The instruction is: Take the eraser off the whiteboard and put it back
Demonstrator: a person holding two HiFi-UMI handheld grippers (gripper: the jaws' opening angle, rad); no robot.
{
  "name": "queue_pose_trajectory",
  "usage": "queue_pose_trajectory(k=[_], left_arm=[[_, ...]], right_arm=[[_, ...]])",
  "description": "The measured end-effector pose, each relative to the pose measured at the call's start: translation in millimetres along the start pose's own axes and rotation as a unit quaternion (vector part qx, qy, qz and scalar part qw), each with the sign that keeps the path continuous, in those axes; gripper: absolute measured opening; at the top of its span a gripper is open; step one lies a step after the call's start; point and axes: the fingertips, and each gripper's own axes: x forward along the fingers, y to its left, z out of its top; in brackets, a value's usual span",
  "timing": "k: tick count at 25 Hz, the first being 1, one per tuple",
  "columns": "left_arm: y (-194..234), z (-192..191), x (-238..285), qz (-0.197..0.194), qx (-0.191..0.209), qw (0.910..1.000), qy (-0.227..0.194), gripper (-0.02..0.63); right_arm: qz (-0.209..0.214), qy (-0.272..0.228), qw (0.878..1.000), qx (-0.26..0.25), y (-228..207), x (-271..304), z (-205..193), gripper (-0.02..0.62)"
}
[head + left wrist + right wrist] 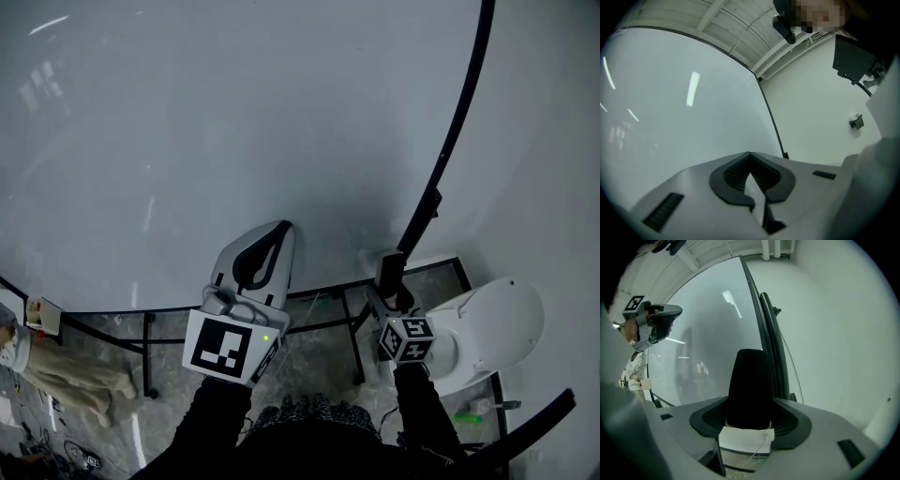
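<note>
My right tongs [750, 420] grip the eraser [750, 385] by its white base, black end out towards the whiteboard [708, 343] at twelve o'clock, apparently ready to go back on. My left tongs [751, 168], at nine o'clock, are pinched together on nothing and hang clear.

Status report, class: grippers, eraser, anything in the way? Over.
Left gripper shut, empty. Right gripper shut on eraser, by the whiteboard edge. Nothing seen blocking.
</note>
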Motion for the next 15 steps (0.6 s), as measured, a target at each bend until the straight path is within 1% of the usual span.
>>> queue_pose_trajectory(k=[3, 8, 11, 15], left_arm=[[0.4, -0.8, -2.1, 0.005, -0.004, 1.0000, 0.002, 0.005], [3.5, -0.5, -7.1, 0.007, 0.007, 0.9999, 0.005, 0.005], [8.0, 2.0, -11.1, 0.014, 0.012, 0.9998, 0.004, 0.005], [15.5, -1.6, -15.0, 0.023, 0.012, 0.9996, 0.009, 0.005]], right_arm=[[-0.010, 0.017, 1.000, -0.002, -1.7, 9.6, -8.5, 0.276], [-0.014, 0.041, 0.999, 0.003, -1.9, 28.1, -13.5, 0.276], [-0.010, 0.048, 0.999, 0.000, -3.5, 36.5, -12.6, 0.276], [-0.014, 0.049, 0.999, 0.003, -8.0, 40.0, -11.1, 0.276]])
